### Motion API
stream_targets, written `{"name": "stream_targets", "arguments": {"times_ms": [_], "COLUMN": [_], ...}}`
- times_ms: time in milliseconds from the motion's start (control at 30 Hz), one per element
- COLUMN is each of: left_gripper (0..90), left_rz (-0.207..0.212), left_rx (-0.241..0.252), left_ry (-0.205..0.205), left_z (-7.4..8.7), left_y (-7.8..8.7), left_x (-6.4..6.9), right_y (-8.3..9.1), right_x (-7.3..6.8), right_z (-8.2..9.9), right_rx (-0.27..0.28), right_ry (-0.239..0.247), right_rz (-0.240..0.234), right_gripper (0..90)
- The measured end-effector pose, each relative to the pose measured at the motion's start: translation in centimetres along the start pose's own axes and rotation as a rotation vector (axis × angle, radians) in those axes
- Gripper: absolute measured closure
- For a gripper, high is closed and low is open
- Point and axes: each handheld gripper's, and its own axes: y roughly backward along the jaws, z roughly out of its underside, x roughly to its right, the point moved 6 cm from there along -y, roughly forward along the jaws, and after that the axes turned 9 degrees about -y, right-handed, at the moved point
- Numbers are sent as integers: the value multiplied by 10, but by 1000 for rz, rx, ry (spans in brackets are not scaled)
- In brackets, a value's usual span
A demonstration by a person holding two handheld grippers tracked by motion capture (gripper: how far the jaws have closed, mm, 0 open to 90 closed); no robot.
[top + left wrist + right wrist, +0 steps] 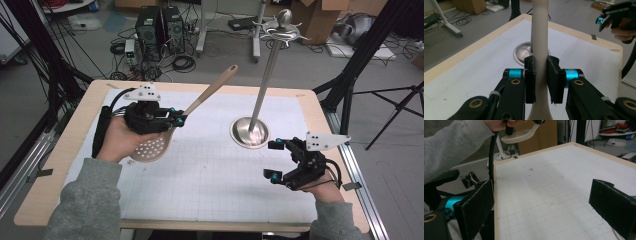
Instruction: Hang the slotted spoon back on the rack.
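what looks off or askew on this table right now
Nothing is spilled or damaged. The metal rack stand looks tilted in the high view, perhaps only from the camera angle. The slotted spoon is gripped by the left hand-held gripper, handle angled upward; the right hand-held gripper is open.

At the frame's centre right you see a metal stand (250,131) upright on the white gridded mat (210,175); computer towers (159,27) sit upper left.

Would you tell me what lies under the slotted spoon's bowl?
The slotted spoon, held in the left claw, hangs above the white gridded mat. Hand and bowl cover the mat directly beneath.
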Motion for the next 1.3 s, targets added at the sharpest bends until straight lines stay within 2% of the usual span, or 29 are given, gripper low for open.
{"name": "stream_targets", "arguments": {"times_ms": [133, 333, 500, 833, 1033, 1167, 1300], "left_gripper": [777, 777, 777, 777, 777, 777, 777], "left_rz": [-10, -16, -3, -2, 0, 5, 7], "left_rx": [-3, 2, 35, 45, 34, 56, 55], "left_ry": [-36, -43, -59, -49, -79, -77, -82], "left_z": [-9, -16, -22, -35, -46, -53, -58], "left_y": [4, 8, 10, 12, 10, 7, 5], "left_x": [-3, -7, -7, -11, -13, -12, -11], "right_y": [2, 2, 3, 0, 0, 3, 4], "right_x": [0, 0, -1, -2, -2, -2, -3], "right_z": [0, 0, -1, 0, 0, 0, -1], "right_rx": [6, 5, 17, 4, -1, 10, 18], "right_ry": [0, -3, 2, 3, 3, 0, -3], "right_rz": [0, -5, -7, -18, -19, -21, -23], "right_gripper": [49, 48, 49, 49, 49, 49, 49]}}
